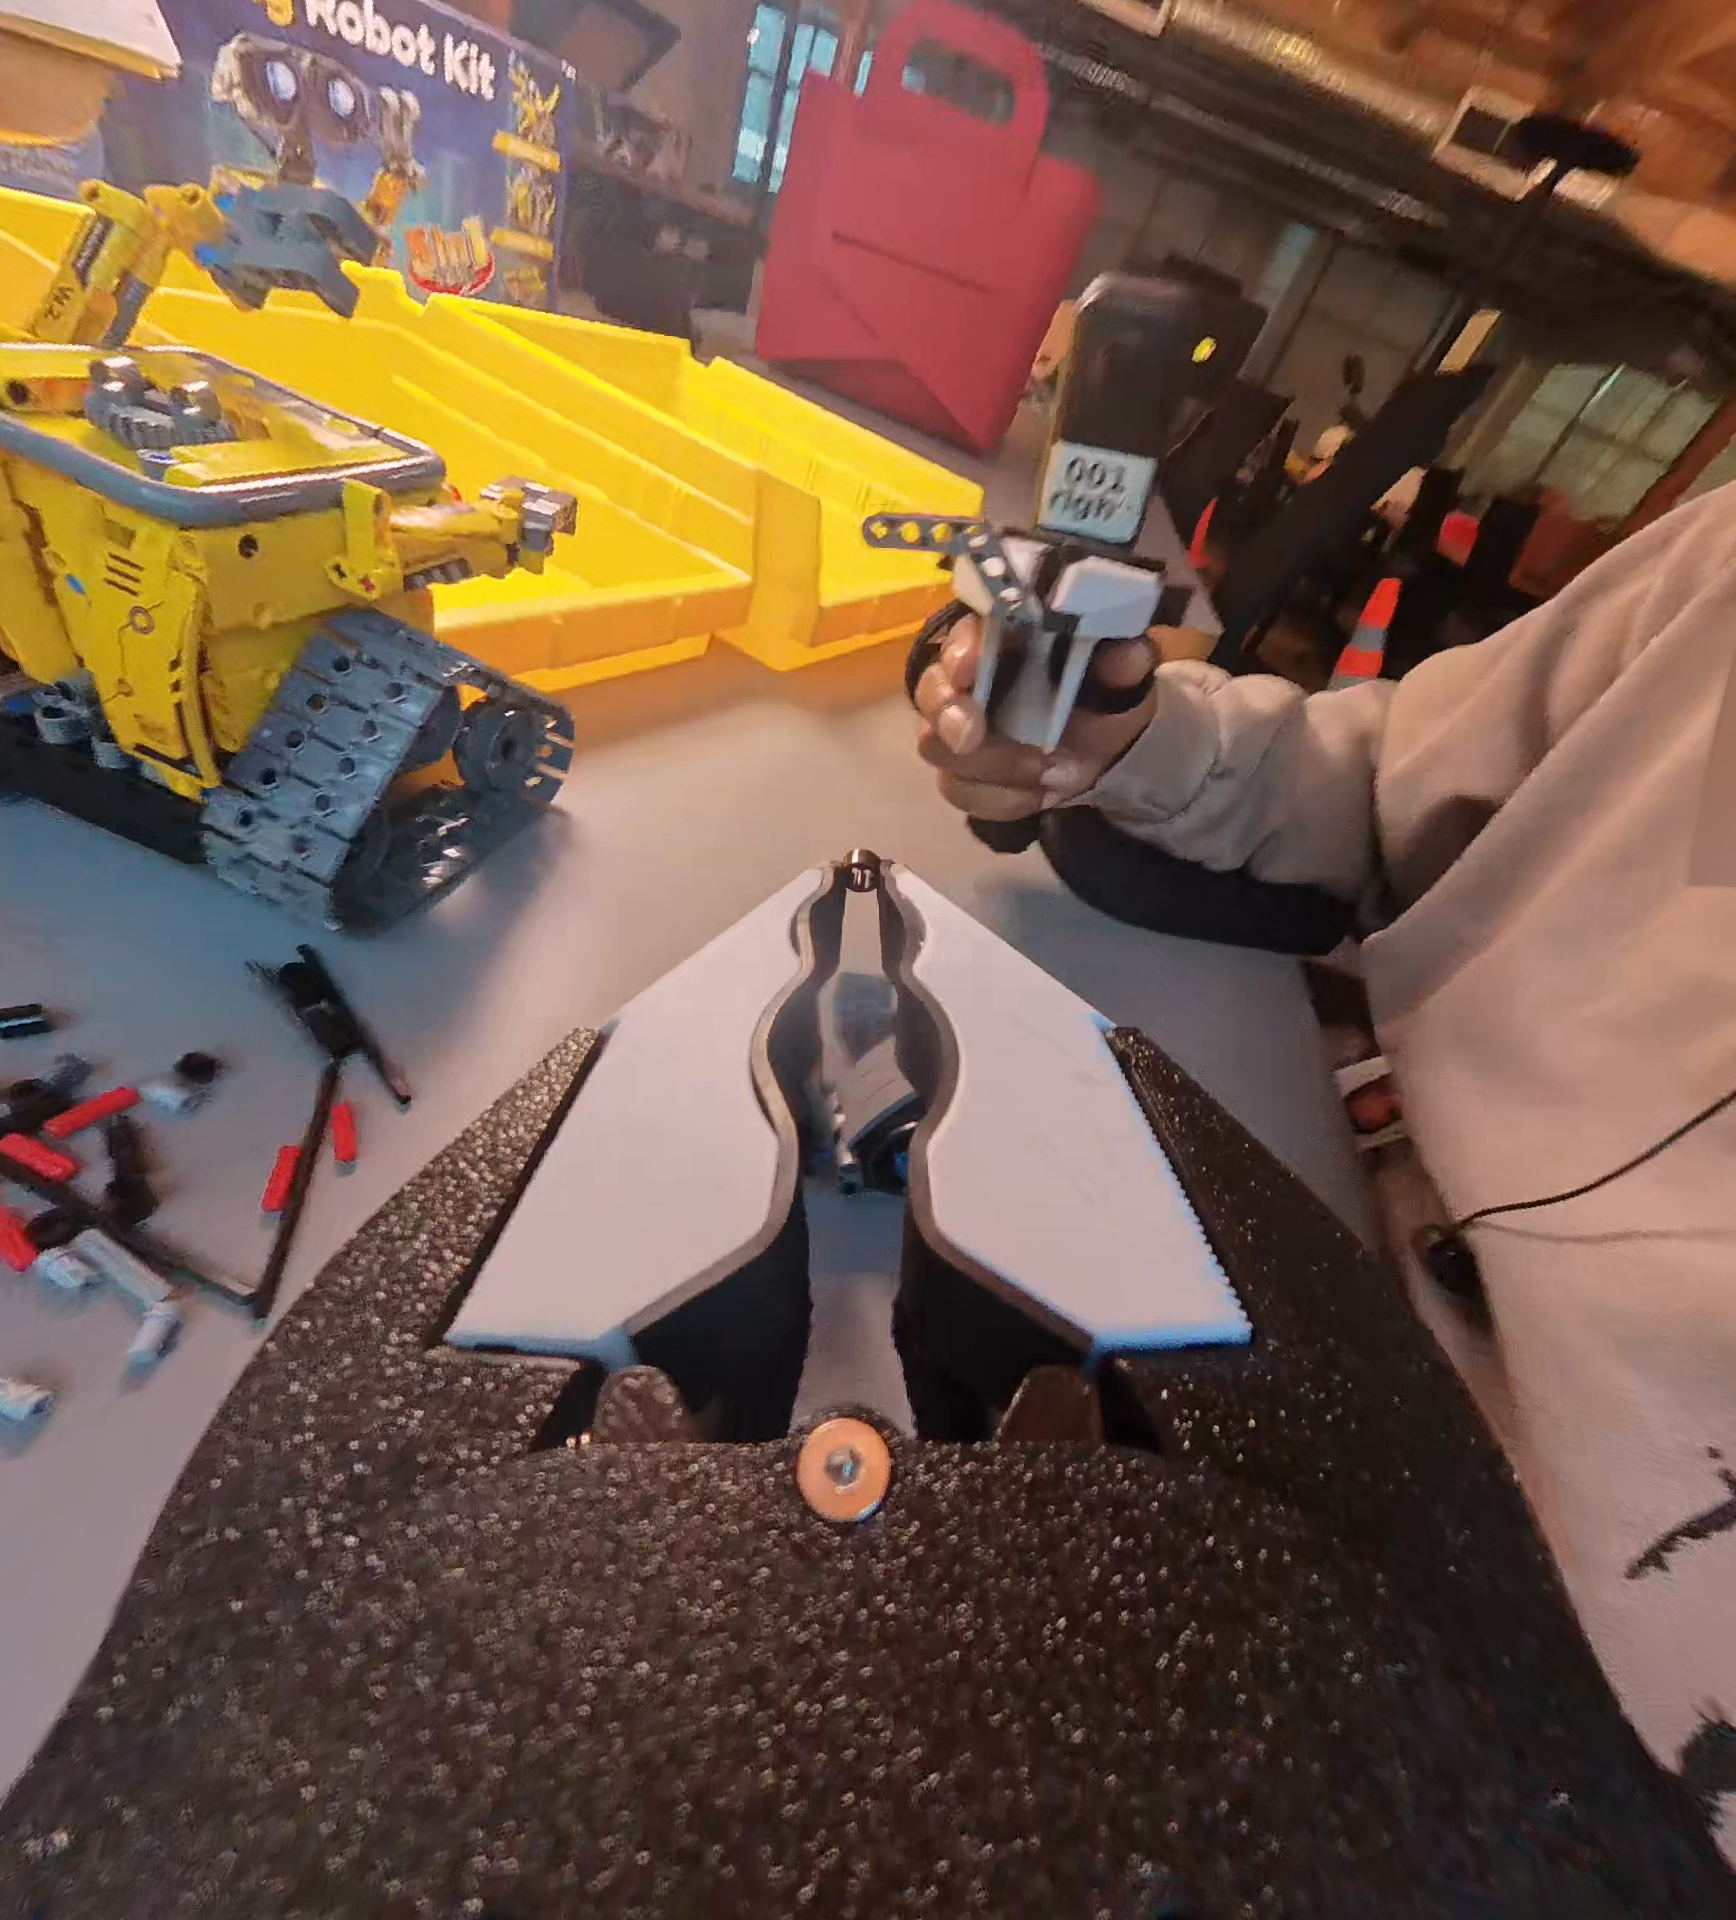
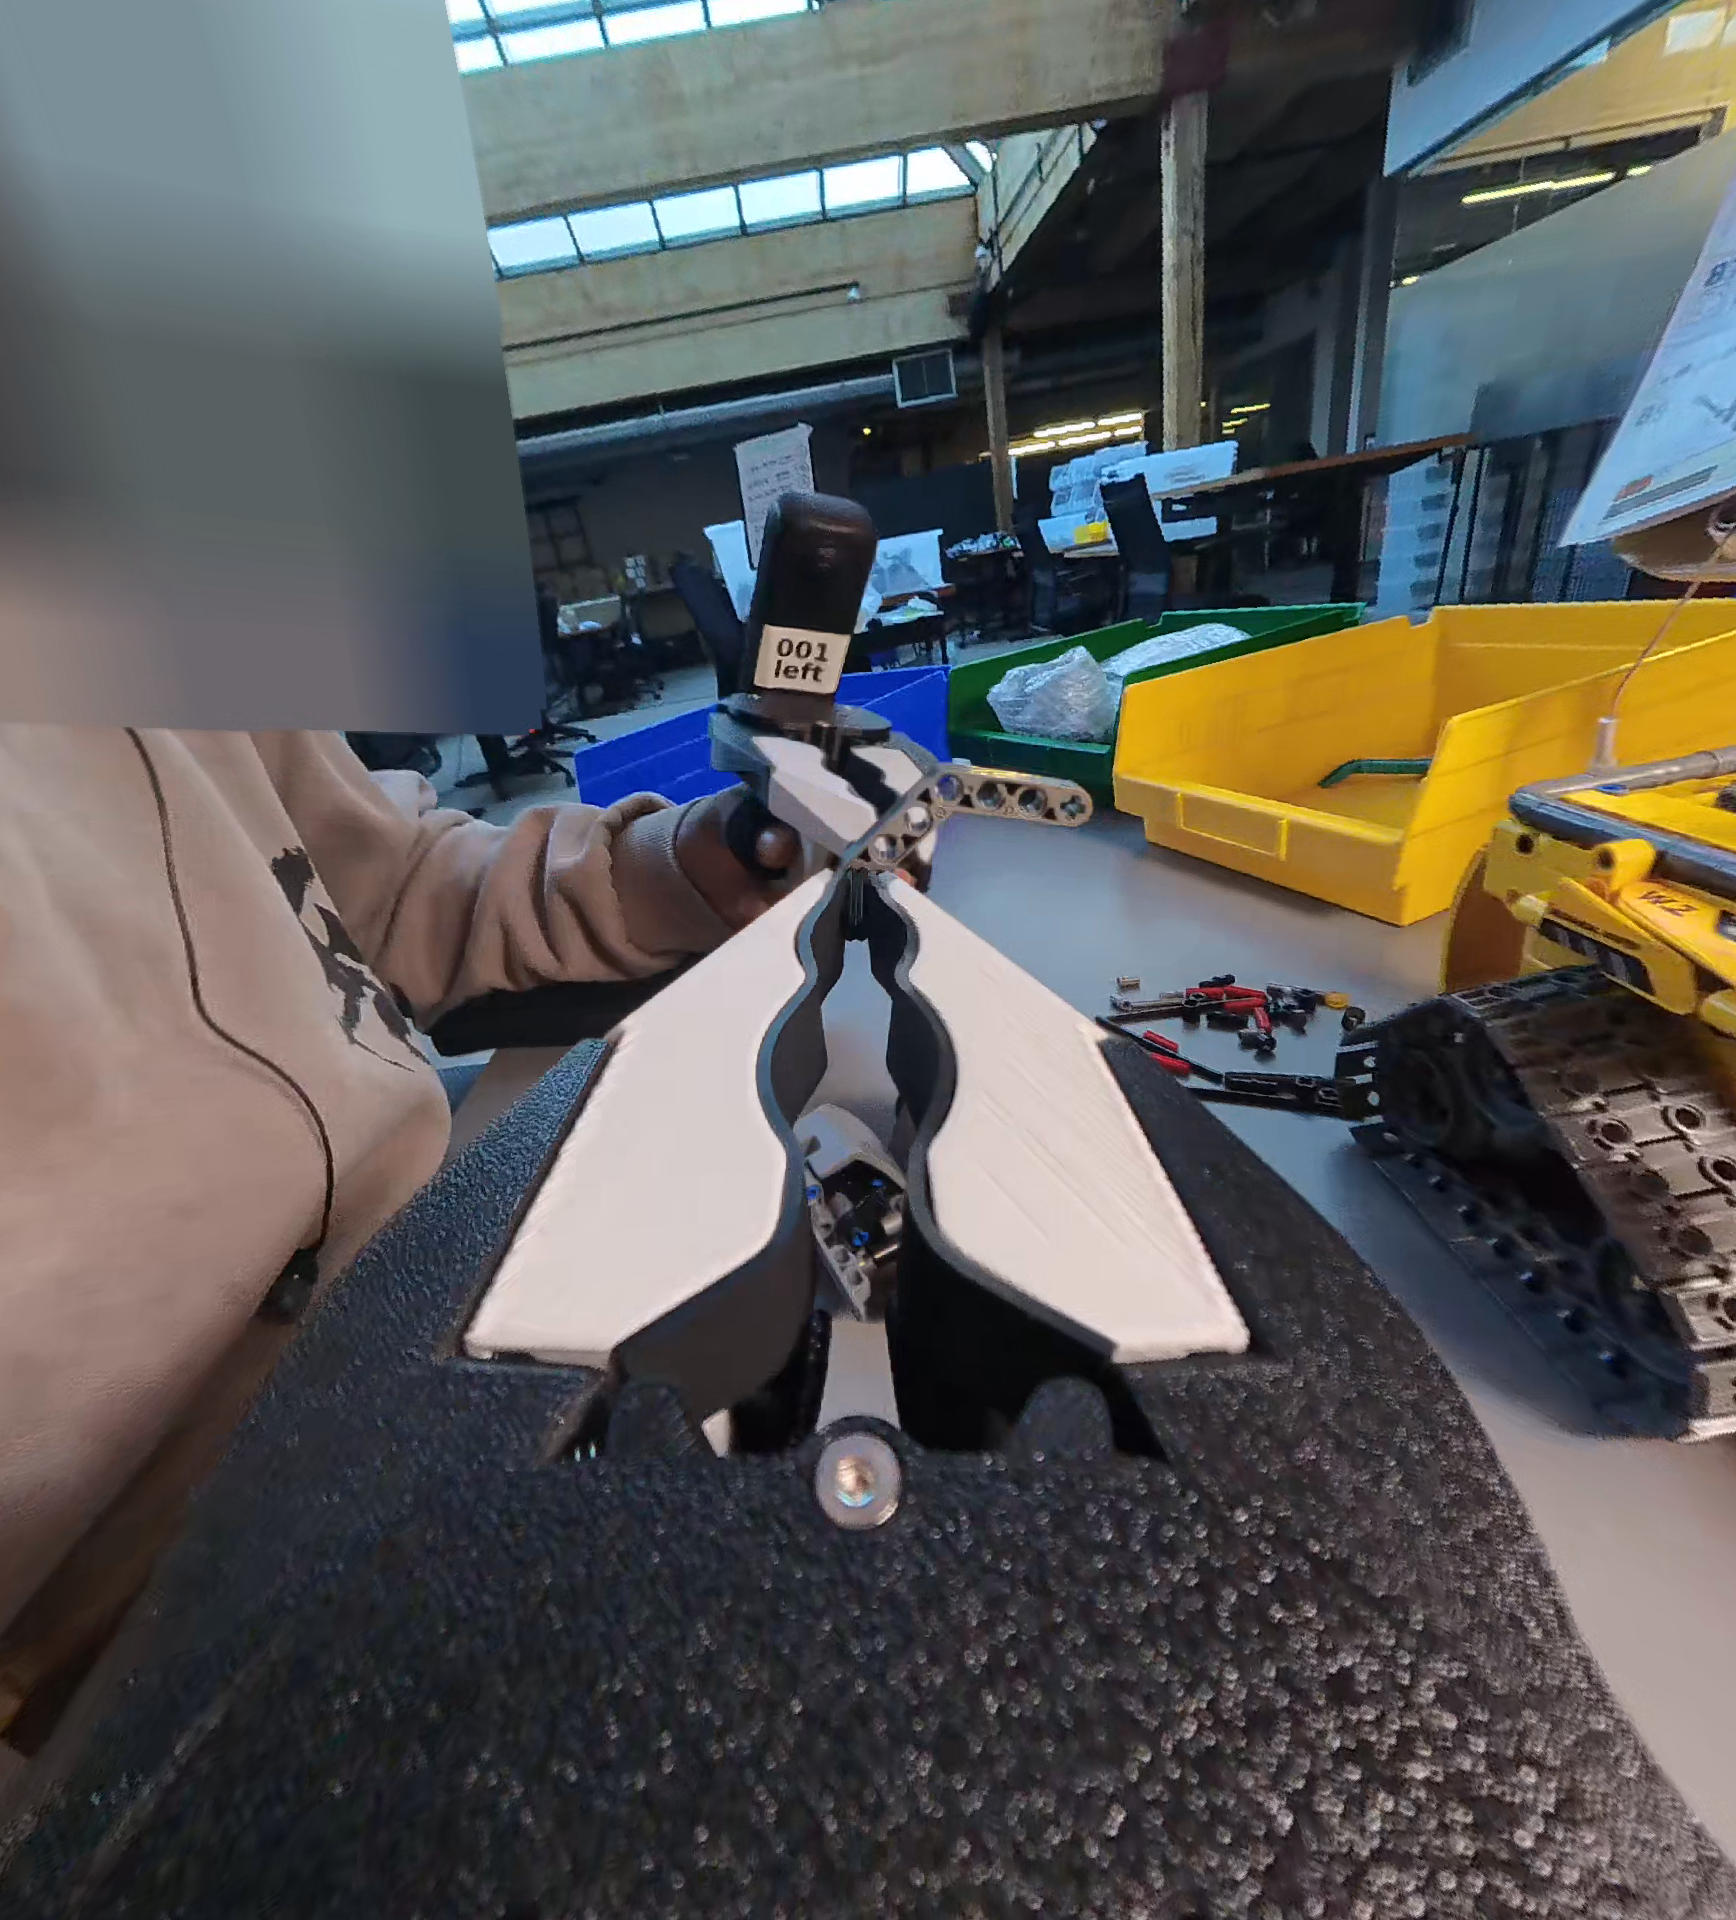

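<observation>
My left gripper (image 1: 860, 871) is shut on a small tan pin (image 1: 860, 862) at its fingertips, held above the grey table (image 1: 698, 821). My right gripper (image 2: 859, 888) is shut on a grey bent beam with holes (image 2: 989, 802), which sticks up and to the right. The two grippers face each other, tips close together. The right gripper (image 1: 1025, 618) and its beam (image 1: 931, 535) show in the left wrist view. The left gripper's fingers (image 2: 812, 795) show in the right wrist view just behind the beam. A small grey and black part with blue pins (image 2: 848, 1216) shows below, between the right fingers.
A yellow tracked robot model (image 1: 178, 582) stands on the table; it also shows in the right wrist view (image 2: 1674, 1039). Loose red, black and grey parts (image 1: 64, 1164) lie beside it. Yellow bins (image 1: 635, 468), a red bag (image 1: 926, 229), a green bin (image 2: 1051, 686) and a person's sleeve (image 1: 1259, 769) surround the spot. The gap from one gripper's tips to the other's is roughly 10 cm.
</observation>
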### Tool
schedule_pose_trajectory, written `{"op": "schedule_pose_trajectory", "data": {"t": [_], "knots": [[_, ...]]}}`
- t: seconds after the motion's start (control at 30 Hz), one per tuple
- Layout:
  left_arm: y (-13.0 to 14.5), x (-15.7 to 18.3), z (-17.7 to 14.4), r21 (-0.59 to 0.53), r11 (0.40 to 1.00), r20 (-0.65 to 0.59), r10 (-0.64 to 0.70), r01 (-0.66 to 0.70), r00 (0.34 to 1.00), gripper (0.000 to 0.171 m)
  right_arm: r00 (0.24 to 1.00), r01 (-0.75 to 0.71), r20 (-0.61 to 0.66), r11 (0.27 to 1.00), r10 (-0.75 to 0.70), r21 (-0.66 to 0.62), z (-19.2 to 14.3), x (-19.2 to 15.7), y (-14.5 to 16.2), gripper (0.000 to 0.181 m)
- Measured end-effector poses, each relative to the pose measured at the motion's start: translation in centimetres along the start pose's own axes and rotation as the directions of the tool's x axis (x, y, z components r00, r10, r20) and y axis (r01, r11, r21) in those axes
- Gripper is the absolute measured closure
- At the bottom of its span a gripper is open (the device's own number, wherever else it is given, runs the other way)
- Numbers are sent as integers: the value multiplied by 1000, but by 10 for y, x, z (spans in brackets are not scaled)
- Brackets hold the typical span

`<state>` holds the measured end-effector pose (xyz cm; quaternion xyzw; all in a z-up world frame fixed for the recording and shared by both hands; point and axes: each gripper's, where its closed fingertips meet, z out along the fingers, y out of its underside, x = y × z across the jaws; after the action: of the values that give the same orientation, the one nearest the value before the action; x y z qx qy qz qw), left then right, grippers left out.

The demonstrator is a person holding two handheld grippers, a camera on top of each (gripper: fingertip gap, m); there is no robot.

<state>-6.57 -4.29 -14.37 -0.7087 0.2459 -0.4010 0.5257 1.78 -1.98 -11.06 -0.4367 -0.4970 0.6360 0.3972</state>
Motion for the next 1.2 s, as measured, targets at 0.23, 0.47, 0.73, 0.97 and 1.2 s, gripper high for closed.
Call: {"op": "schedule_pose_trajectory", "data": {"t": [0.23, 0.47, 0.73, 0.97, 1.2], "knots": [[44, -74, -16, -358, 914, 343, 321, -194, 883, 165, 996, 26, -86, 994, -36, -109, 1, 14, 21, 177], [61, -122, -25, -586, 782, 428, 523, -215, 737, 165, 992, 17, -124, 984, -39, -178, 3, 20, 36, 177], [66, -142, -12, -555, 824, 465, 423, -116, 778, 149, 990, 6, -135, 977, -35, -211, 7, 21, 46, 177], [31, -91, 1, -276, 956, 327, 190, -98, 926, 140, 991, 19, -124, 981, -43, -195, 10, 17, 43, 177], [6, 20, 37, -64, 998, -150, -26, 17, 988, 146, 991, 123, -47, 986, -129, -113, 21, -5, 30, 177]]}}
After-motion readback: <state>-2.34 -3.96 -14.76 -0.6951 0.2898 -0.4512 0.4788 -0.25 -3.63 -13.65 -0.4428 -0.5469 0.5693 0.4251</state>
